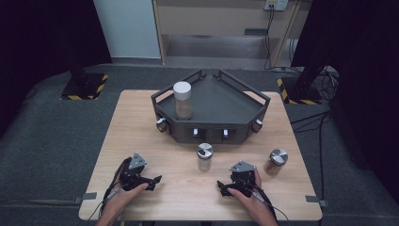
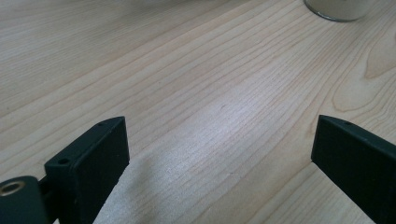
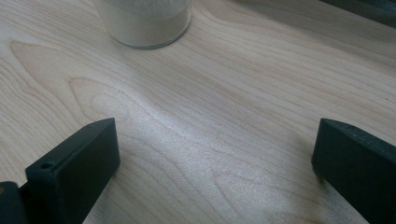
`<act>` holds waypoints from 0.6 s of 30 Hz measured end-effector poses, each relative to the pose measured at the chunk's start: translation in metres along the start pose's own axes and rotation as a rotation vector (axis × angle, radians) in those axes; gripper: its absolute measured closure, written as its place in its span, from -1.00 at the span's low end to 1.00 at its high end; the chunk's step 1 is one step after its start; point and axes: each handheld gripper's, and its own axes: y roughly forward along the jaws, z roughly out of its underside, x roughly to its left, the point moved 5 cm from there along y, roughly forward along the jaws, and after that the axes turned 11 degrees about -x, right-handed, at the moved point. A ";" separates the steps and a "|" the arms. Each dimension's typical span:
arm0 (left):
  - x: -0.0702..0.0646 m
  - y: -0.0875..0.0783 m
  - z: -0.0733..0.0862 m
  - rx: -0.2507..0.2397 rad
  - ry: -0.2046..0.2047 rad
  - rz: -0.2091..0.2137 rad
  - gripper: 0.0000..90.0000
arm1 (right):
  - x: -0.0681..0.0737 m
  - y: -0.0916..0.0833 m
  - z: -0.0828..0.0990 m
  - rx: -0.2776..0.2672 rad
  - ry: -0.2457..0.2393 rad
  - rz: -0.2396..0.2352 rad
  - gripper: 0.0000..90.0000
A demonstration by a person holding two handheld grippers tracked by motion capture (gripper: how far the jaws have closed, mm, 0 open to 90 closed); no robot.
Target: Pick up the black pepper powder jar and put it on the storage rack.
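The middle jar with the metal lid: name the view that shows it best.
The high view: there the middle jar stands whole on the table, metal lid and pale contents visible, in front of the tray. The right gripper view gives just its glass base close up; the left gripper view catches a sliver of base.
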 end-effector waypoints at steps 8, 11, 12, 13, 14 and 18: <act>-0.003 0.001 0.002 0.018 0.003 -0.011 -0.94 | 0.000 0.000 0.000 0.000 -0.001 0.000 -0.98; -0.003 0.002 0.004 0.025 -0.001 -0.010 -0.95 | 0.000 0.000 0.000 0.000 -0.001 0.000 -0.98; -0.002 0.003 0.005 0.026 -0.002 -0.009 -0.95 | 0.000 0.000 0.000 0.000 -0.001 0.000 -0.98; -0.002 0.004 0.005 0.030 -0.001 -0.007 -0.95 | 0.000 0.000 0.000 0.000 -0.001 0.000 -0.98; -0.003 0.005 0.006 0.033 0.000 -0.006 -0.95 | 0.000 0.000 0.000 0.000 0.000 0.000 -0.98; -0.003 0.008 0.011 0.037 0.011 -0.009 -0.97 | 0.000 0.000 0.000 0.000 0.000 0.000 -0.98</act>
